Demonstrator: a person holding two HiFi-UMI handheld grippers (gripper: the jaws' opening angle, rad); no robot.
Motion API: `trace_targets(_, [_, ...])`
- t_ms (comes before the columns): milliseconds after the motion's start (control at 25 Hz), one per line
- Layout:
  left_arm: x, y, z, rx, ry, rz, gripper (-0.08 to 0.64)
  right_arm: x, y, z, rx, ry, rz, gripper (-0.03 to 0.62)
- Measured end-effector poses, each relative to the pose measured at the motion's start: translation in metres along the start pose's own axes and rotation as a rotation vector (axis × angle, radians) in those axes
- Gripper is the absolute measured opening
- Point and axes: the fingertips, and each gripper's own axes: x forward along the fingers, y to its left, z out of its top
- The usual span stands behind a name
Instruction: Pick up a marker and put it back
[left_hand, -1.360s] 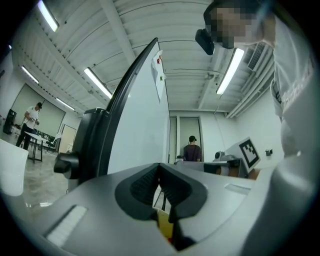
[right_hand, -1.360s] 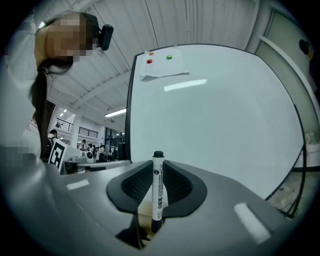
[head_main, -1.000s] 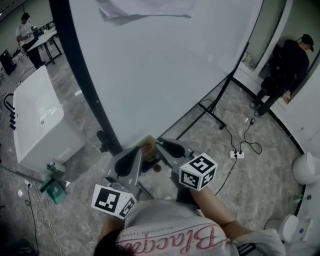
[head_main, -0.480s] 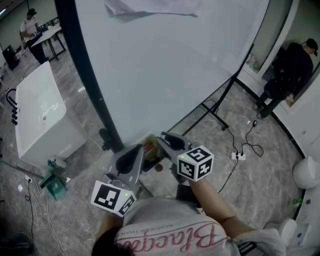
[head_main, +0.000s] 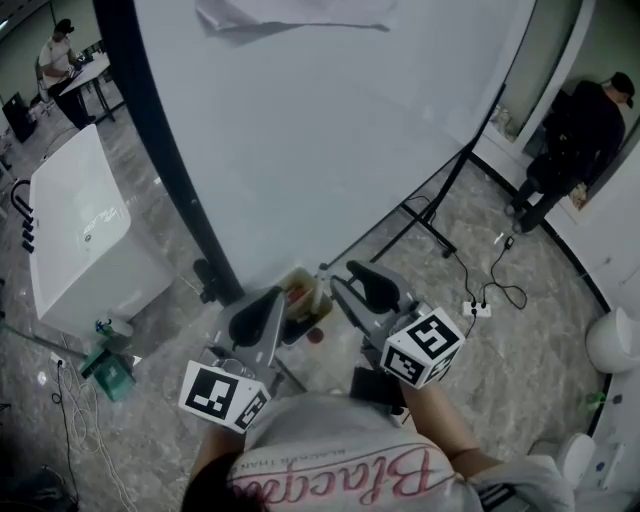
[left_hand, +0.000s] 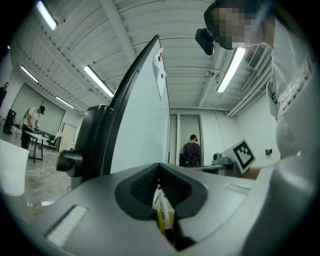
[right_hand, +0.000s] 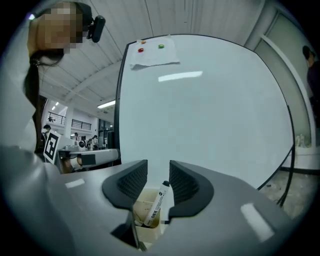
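A small yellowish box sits at the foot of the whiteboard. A white marker with a black cap stands leaning in this box. My right gripper has its jaws opening around the marker, with a gap on both sides. In the head view the right gripper is just right of the box. My left gripper is at the box's left side. Its jaws stand shut on the box's yellow wall.
A sheet of paper hangs by magnets at the whiteboard's top. The board's black stand legs and a power strip with cables lie on the floor to the right. A white tub stands left. A person stands far right.
My right gripper has opened and drawn back to the lower right, away from the box. The left gripper has stayed at the box.
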Motion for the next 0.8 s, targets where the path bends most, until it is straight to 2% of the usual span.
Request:
trace_targets(80, [0.003, -0.004, 0.001, 0.001, -0.002, -0.011, 0.0, -0.009, 0.002, 0.006, -0.068, -0.004, -0.031, 0.105])
trace_targets(160, [0.005, -0.008, 0.001, 0.003, -0.004, -0.023, 0.0, -0.016, 0.004, 0.009, -0.108, -0.008, -0.044, 0.007])
trace_targets(320, [0.008, -0.014, 0.002, 0.006, -0.009, -0.037, 0.0, -0.02, 0.009, 0.009, -0.119, 0.0, -0.03, 0.002])
trace_targets(640, [0.008, -0.017, 0.002, 0.02, -0.004, -0.04, 0.0, -0.031, 0.022, 0.011, -0.211, -0.004, -0.027, 0.002])
trace_targets(800, [0.007, -0.021, 0.005, 0.03, -0.004, -0.045, 0.0, -0.038, 0.025, 0.01, -0.214, -0.012, -0.021, 0.002])
